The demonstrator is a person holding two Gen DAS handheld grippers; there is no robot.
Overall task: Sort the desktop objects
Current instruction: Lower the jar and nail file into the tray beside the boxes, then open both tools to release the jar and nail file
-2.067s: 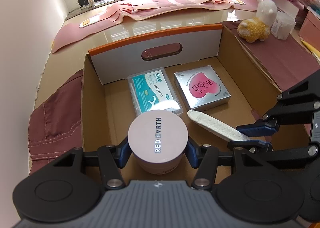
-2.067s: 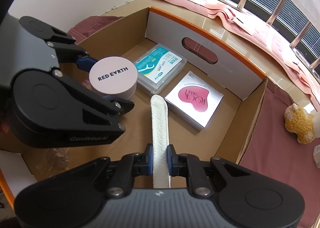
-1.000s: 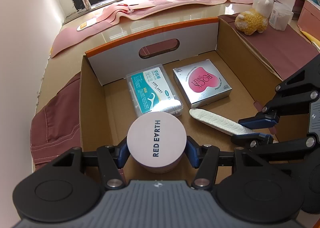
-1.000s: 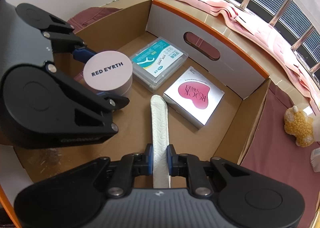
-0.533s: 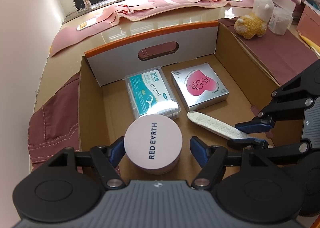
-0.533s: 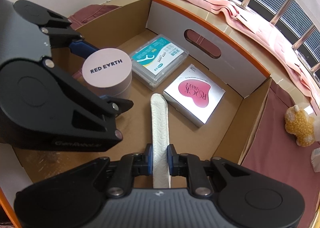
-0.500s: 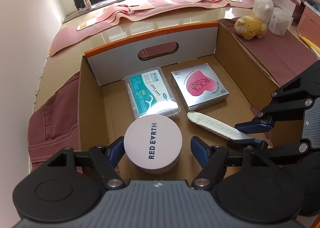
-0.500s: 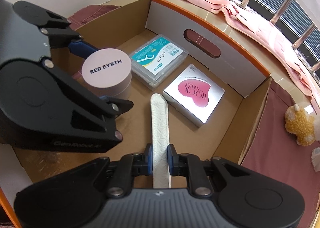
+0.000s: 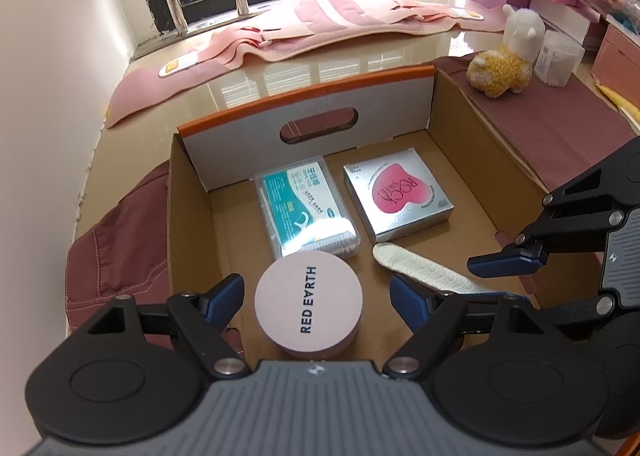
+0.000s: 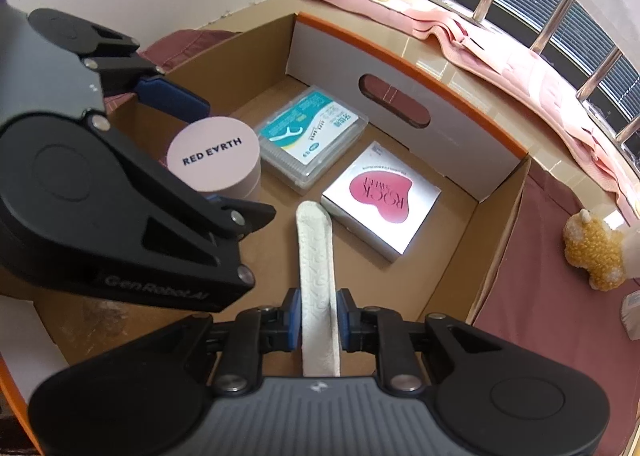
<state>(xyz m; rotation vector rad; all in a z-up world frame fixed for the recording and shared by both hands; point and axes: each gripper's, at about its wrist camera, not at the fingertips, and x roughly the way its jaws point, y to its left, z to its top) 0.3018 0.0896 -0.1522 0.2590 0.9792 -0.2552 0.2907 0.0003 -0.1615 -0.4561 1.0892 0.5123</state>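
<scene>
- Brown cardboard forms the open box (image 9: 192, 223), whose far wall is white with an orange top edge and an oval hand slot; it rests on a dark red cloth (image 9: 116, 240) on a glossy beige sill.
- The left gripper (image 9: 316, 298) points down into the box with its blue pads spread well apart; its jaws have just been opening, and the round pink "RED EARTH" jar (image 9: 309, 304) stands upright between them on the box floor with a clear gap on each side.
- The jar sits at the near left of the floor, just in front of the clear floss-pick case (image 9: 306, 207), close enough that I cannot tell whether they touch.
- The right gripper (image 10: 319, 320) has its pads closed against the two long edges of the white embossed packet (image 10: 316, 256), which runs forward from the jaws and lies low over the box floor.
- The packet's far tip is just beside the near corner of the silver box with a pink heart (image 10: 380, 195), which lies flat to the right of the floss-pick case.
- Outside the box, a yellow-and-white plush toy (image 9: 506, 63) sits on the cloth to the right, and a pink padded mat (image 9: 320, 27) lies along the barred window.
</scene>
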